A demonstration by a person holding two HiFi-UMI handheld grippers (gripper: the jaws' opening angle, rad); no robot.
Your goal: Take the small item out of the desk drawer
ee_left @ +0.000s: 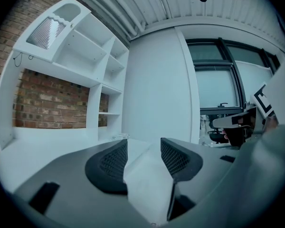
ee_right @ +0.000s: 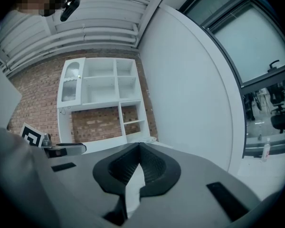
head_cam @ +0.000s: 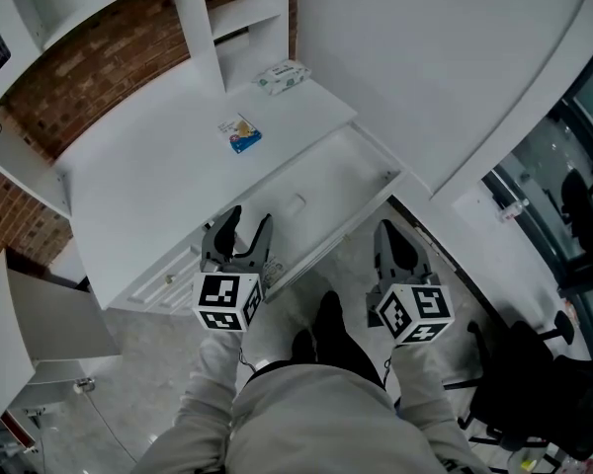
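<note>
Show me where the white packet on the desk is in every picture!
Head view: the white packet is at the top middle, at the back of the desk, beside a shelf post.
Left gripper view: probably the tiny pale lump just above the jaws; too small to be sure.
Right gripper view: the small pale shape just above the jaws.
Shared landmark: the white shelf unit.

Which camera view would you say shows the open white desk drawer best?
The head view: it looks down into the open white desk drawer, showing most of its inside. Neither gripper view shows the drawer clearly.
</note>
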